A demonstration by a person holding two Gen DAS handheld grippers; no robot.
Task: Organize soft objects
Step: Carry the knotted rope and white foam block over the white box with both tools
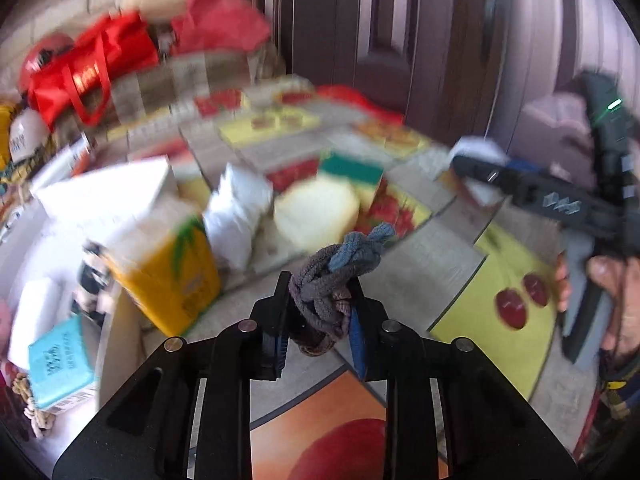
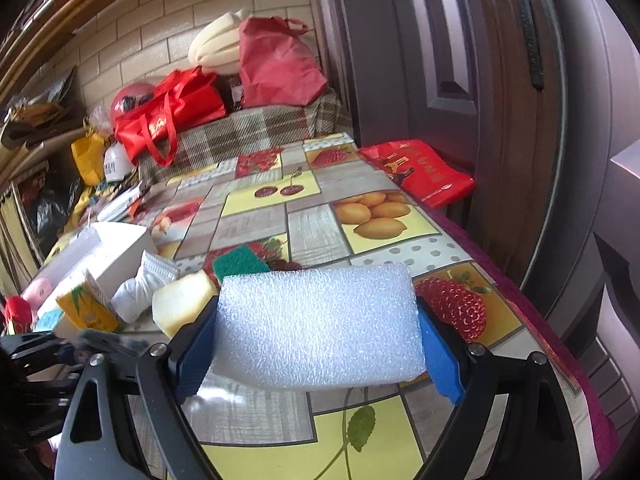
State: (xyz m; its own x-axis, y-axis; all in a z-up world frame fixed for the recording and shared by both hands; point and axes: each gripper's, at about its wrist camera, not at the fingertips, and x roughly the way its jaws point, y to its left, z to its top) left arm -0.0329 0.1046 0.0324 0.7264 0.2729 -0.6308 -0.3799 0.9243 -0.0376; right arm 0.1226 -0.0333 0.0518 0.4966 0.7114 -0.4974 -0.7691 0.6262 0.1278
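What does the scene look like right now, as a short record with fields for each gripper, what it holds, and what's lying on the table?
left gripper: shut on knotted cloth rope, grey and blue
right gripper: shut on white foam block
table: fruit-print cover
on table: yellow sponge, green scouring pad, white face mask, yellow carton
left view: motion-blurred

Cream brick wall [image 2: 256, 4], dark panelled door [image 2: 448, 60], fruit-print tablecloth [image 2: 312, 220] over the table, soft daylight.

both wrist views sit low over the fruit-print tablecloth [image 2: 320, 224], facing the brick wall. both share the green sponge [image 1: 349, 168] and yellow carton [image 2: 86, 312].
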